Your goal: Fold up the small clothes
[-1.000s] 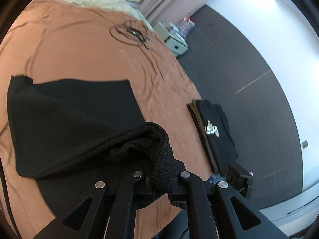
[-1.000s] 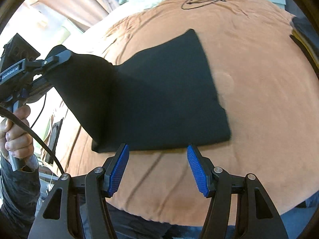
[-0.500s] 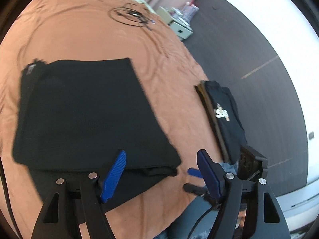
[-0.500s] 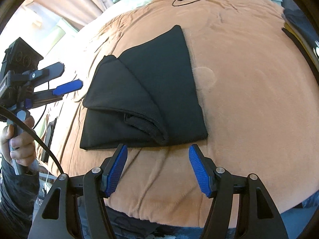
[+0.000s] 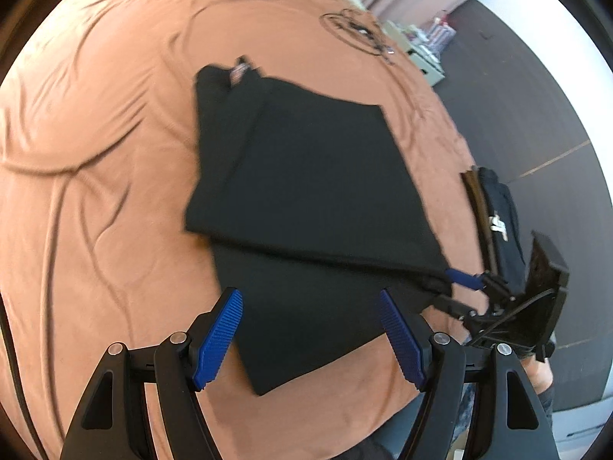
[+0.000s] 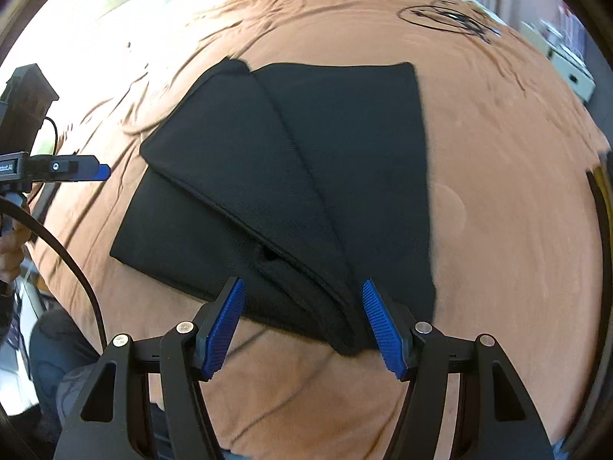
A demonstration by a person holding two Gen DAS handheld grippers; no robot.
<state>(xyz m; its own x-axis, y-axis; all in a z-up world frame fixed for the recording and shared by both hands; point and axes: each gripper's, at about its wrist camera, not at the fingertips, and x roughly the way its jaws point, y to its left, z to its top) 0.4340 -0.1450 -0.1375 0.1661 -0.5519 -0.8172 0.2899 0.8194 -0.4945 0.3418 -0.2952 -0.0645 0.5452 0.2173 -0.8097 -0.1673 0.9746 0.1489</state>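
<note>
A black garment (image 5: 314, 191) lies partly folded on the brown bedspread (image 5: 95, 191), one flap laid over the lower layer. It also shows in the right wrist view (image 6: 291, 176). My left gripper (image 5: 310, 339) is open and empty, just above the garment's near edge. My right gripper (image 6: 302, 326) is open and empty, with the garment's near folded corner between its blue pads. The right gripper also appears in the left wrist view (image 5: 459, 287) at the garment's right corner. The left gripper shows at the left in the right wrist view (image 6: 69, 168).
A coiled black cable (image 5: 356, 32) lies on the far part of the bed. A second black shirt with a white print (image 5: 498, 222) lies on a stand beside the bed's right edge. White storage boxes (image 6: 571, 69) stand on the dark floor beyond.
My left gripper let go of the garment flap, which now lies folded over the lower layer. It opened and drew back. My right gripper moved closer to the garment's near corner.
</note>
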